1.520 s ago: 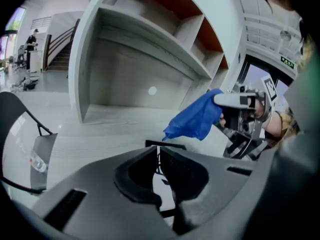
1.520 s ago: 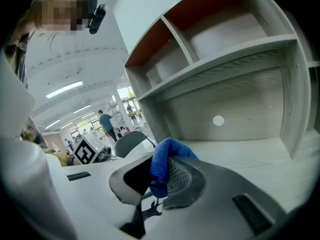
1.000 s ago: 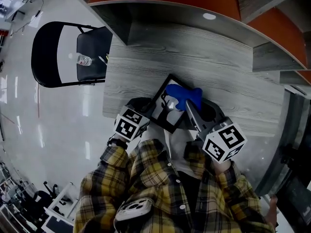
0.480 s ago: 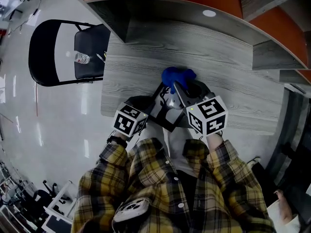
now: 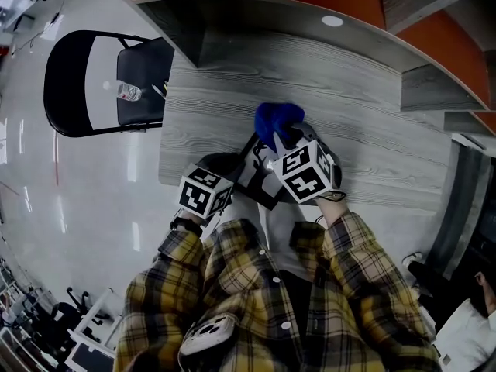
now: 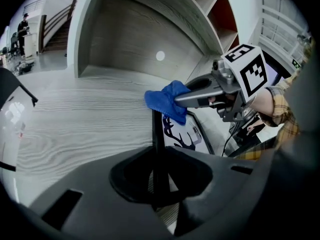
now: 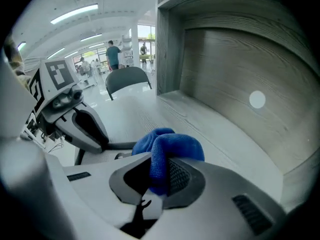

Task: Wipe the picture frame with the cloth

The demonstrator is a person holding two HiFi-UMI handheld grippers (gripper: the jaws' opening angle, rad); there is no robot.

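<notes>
A: Head view first: the big grey wood-grain table [image 5: 372, 122] fills the middle, with a curved back panel on its far side. A black chair [image 5: 77, 84] sits off to the left on the shiny floor.

B: The right gripper view adds what the head view can't show: a bright hall beyond the chair, with people [image 7: 114, 54] standing far off.

A: Nearest us from above is a yellow plaid shirt [image 5: 232, 285], both sleeves reaching to the table.

B: Now the picture frame [image 5: 252, 173]. It's at the table's near edge, tucked between the two marker cubes and mostly covered from above.

A: The left gripper view opens it up. There's a dark border and a pale picture with a dark antler print, and the face is turned to the right.

B: On to the left tool [image 6: 159, 173]. Its jaws are pinched onto the frame's dark edge, which runs straight up between them.

A: Tight on it. The right tool [image 7: 157, 176] has its jaws clamped on the blue cloth [image 7: 170, 144]. One fold is squeezed against the ribbed pad and the rest is bunched out in front.

B: From the left tool's side you can see that bunch at the frame's far corner, overlapping it. The right tool reaches in from the right.

A: From above, the cloth pokes out just beyond the right cube, over the frame's far end.

B: Smallest of all, a little clear bottle [image 5: 128, 93] lies on the chair seat.
</notes>
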